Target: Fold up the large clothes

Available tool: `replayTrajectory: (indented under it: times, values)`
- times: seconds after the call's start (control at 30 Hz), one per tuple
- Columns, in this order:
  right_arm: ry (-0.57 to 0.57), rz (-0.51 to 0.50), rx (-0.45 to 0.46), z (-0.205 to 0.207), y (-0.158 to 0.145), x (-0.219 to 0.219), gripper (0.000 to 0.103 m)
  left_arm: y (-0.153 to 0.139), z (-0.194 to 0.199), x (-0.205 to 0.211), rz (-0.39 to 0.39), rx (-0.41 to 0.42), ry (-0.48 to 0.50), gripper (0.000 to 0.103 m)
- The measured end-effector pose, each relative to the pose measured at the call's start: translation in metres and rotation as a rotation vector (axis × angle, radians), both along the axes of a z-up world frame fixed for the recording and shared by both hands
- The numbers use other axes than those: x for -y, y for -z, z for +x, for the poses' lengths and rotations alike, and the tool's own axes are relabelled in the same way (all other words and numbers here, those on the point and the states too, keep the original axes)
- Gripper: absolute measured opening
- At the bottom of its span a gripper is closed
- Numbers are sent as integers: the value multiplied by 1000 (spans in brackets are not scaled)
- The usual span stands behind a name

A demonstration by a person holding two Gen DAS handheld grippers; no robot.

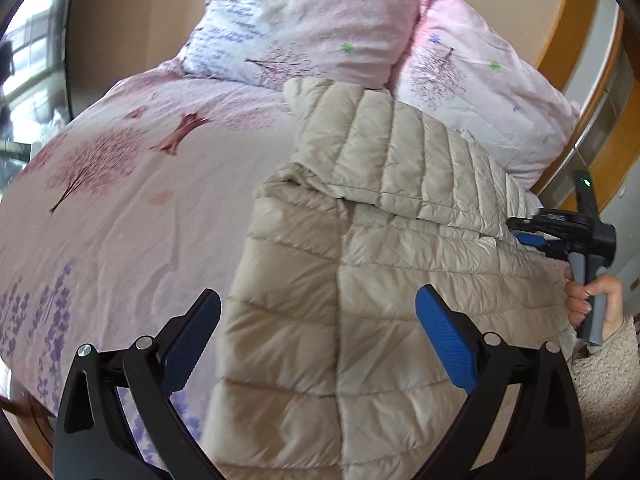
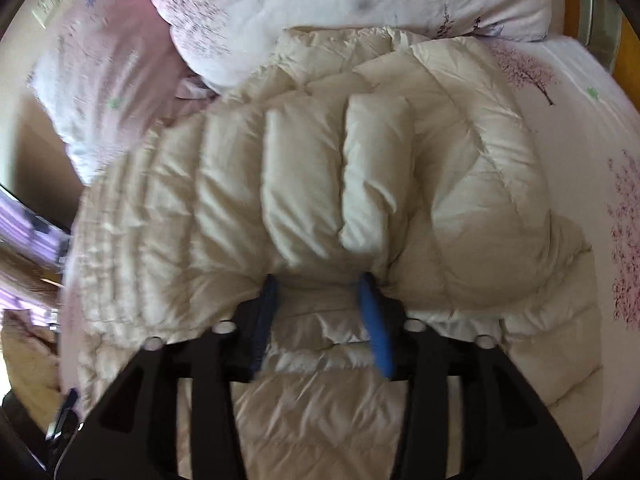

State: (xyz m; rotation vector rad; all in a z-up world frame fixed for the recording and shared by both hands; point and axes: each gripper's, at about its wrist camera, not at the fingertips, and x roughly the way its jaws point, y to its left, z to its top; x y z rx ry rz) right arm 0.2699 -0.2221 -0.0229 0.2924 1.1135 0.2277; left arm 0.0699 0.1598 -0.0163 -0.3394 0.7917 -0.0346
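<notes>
A beige quilted down jacket (image 1: 360,280) lies on the bed, with one sleeve folded across its upper part. My left gripper (image 1: 318,324) is open and empty, hovering above the jacket's left edge. My right gripper (image 2: 318,280) is closed on a puffy fold of the jacket (image 2: 320,184), with the fabric bunched between its blue pads (image 2: 374,320). The right gripper also shows in the left wrist view (image 1: 560,232) at the jacket's right edge, held by a hand.
The bed sheet (image 1: 120,200) is pink with tree prints. Two pink pillows (image 1: 312,20) (image 1: 480,92) lie at the head, just behind the jacket. A wooden frame (image 1: 568,20) and wall stand to the right.
</notes>
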Motion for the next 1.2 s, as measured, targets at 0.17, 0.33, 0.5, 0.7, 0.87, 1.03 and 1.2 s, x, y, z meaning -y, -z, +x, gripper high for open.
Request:
replayTrajectory:
  times: [0.17, 0.33, 0.5, 0.7, 0.87, 1.03, 1.2]
  values:
    - [-24, 86, 27, -39, -27, 38, 67, 5, -20, -22, -1, -23, -14, 98]
    - [11, 71, 33, -88, -37, 92, 67, 7, -40, -28, 46, -34, 17, 96]
    - [105, 53, 19, -130, -30, 146, 67, 8, -49, -24, 59, -42, 75, 92]
    - [170, 148, -27, -169, -3, 187, 63, 14, -59, -23, -29, -58, 123, 82]
    - [165, 275, -62, -188, 18, 200, 56, 22, -78, -27, -105, -70, 117, 78]
    - [118, 323, -60, -203, 21, 199, 55, 28, -95, -34, -176, -72, 105, 78]
    - [70, 307, -60, -211, 17, 194, 55, 32, -107, -42, -242, -66, 99, 78]
